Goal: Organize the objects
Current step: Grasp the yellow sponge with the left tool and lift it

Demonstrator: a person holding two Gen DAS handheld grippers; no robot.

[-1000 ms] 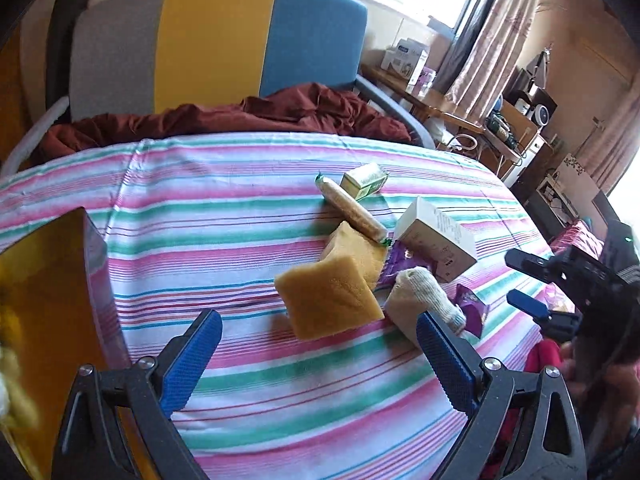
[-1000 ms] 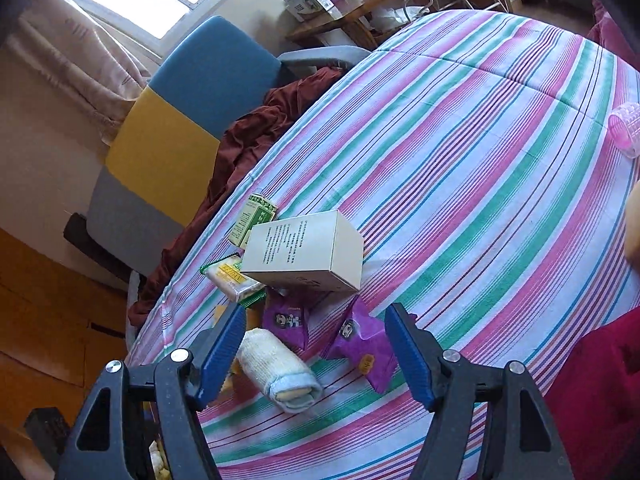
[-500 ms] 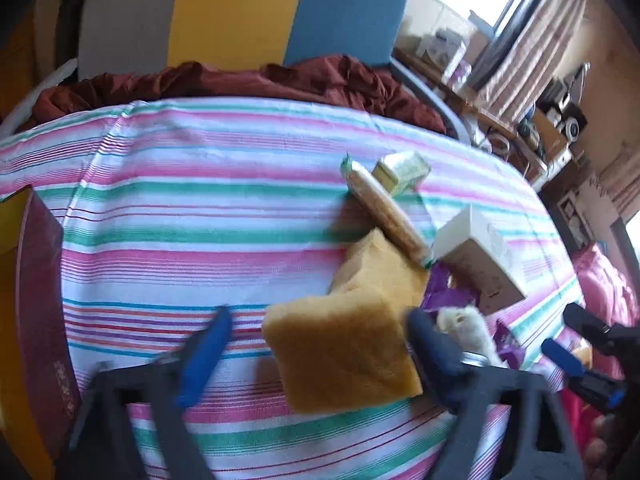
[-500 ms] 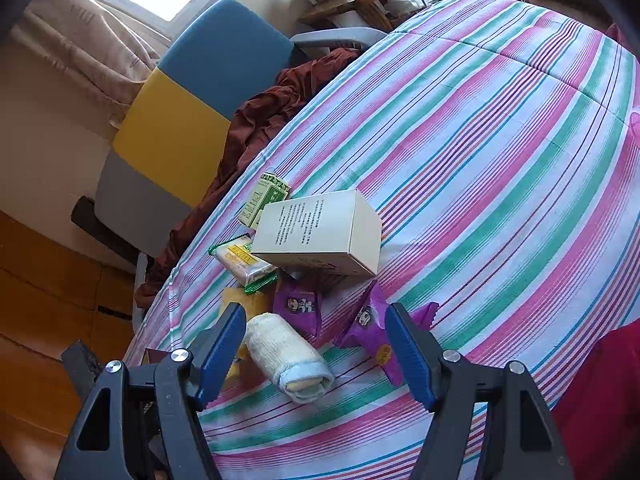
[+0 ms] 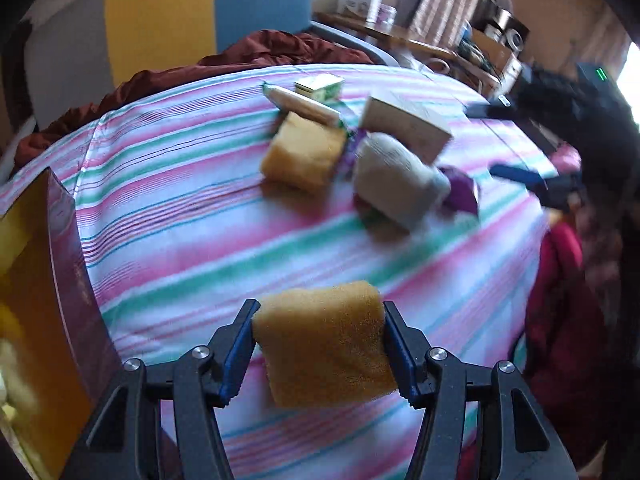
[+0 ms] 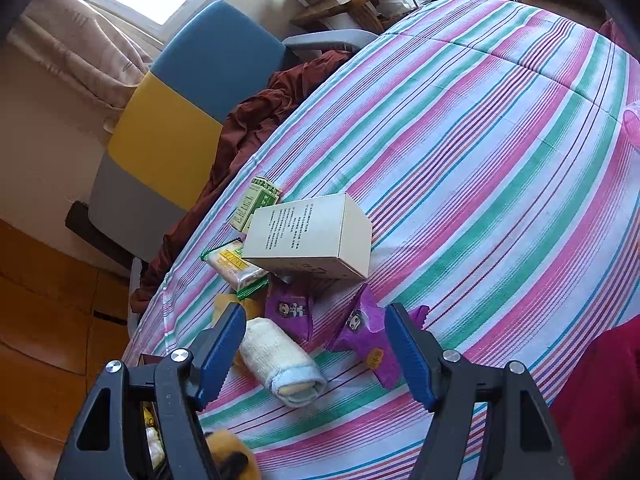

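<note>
Left wrist view looks steeply down along own fingers, close over striped tablecloth [image 5: 192, 216], facing chair [image 5: 168, 20]; right wrist view slants down from opposite side, near same pile; both share white box [image 5: 404, 128] [image 6: 312, 236], rolled sock [image 5: 392, 188] [image 6: 280, 360]

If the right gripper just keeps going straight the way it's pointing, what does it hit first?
Probably the purple packet lying between the open fingers of the right gripper, with the rolled sock just left of that line. Depth is hard to judge.
</note>
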